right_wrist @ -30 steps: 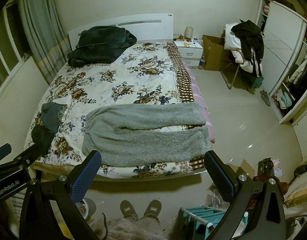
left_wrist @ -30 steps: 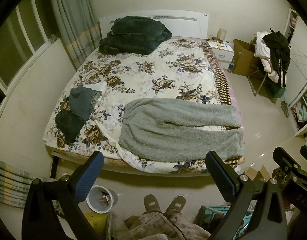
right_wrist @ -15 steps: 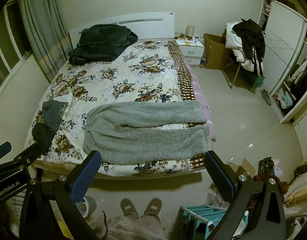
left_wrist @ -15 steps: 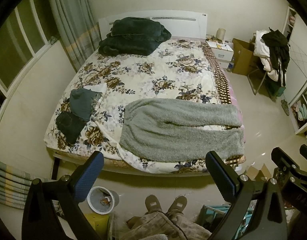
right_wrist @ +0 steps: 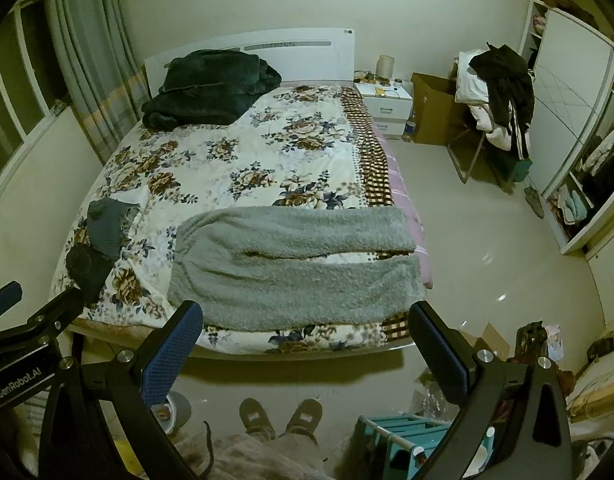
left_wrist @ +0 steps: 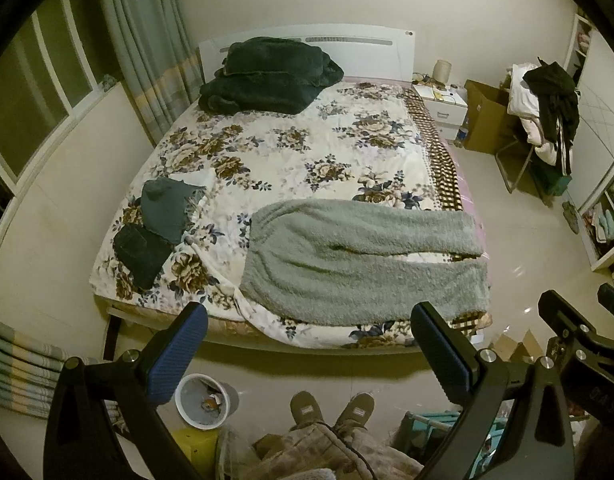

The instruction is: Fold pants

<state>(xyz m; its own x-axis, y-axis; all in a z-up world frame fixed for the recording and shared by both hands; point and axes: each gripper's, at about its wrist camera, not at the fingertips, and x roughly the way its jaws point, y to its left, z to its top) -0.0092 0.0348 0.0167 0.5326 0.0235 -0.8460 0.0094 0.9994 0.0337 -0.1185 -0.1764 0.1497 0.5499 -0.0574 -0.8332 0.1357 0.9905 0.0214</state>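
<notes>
Pants (left_wrist: 363, 264) flat on bed (left_wrist: 307, 152): probably soft, light, floppy fleece; grasp waistband corners. Left gripper (left_wrist: 307, 344) and right gripper (right_wrist: 303, 344) spread apart, empty.

— Any writing you can make out from here?
— "GenRobot.AI", in white on the black body of the left gripper (right_wrist: 21, 380). On the right gripper (left_wrist: 587, 364), maybe "DAS", too faint to be sure.

Fuzzy grey fleece pants (left_wrist: 363, 264) are laid on a cream quilt printed with brown and blue flowers (left_wrist: 307, 148). Dark green plush bedding (left_wrist: 267, 76) is seen by the white headboard (left_wrist: 347, 44). Blue textured pads are borne by the black fingers (right_wrist: 167, 360).
</notes>
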